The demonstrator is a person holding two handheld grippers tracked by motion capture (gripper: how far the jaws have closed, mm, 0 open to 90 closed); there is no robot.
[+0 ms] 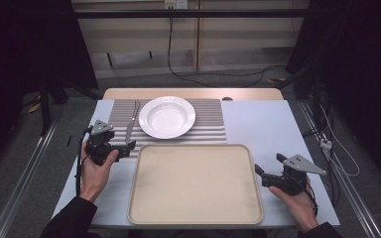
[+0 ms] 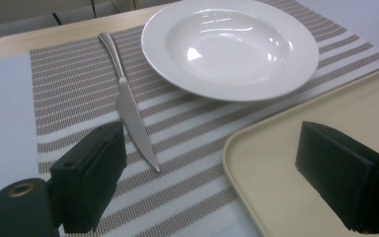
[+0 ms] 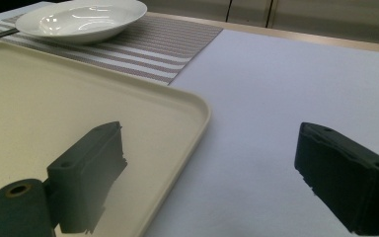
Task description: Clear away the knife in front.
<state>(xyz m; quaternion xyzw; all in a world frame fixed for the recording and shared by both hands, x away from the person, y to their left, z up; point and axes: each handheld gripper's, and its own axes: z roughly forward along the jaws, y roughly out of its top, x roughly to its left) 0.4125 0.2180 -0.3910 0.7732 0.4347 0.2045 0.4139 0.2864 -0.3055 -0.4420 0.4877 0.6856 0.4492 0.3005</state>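
High view first: we take the beige rectangular plastic tray (image 1: 195, 183) as our landmark. Our left gripper (image 1: 124, 150) hovers just off the tray's far-left corner, jaws spread and empty, and the slim stainless-steel table knife (image 1: 130, 126) lies immediately beyond it, blade tip nearest the gripper, handle pointing away from the tray. Its long axis runs almost straight away from us (leaning slightly right toward the handle), so we judge the jaws should close across the blade or neck. The left hand is clearly the nearer one; our right gripper (image 1: 268, 167) waits released at the tray's right edge, well apart from the knife. A white round ceramic soup plate (image 1: 167, 117) sits beyond the tray's far edge, just right of the knife, both on a grey-and-white striped woven placemat (image 1: 208, 124). A pale blue-white sheet covers the bench (image 1: 258, 124); the room around is dark, with cables on the floor.
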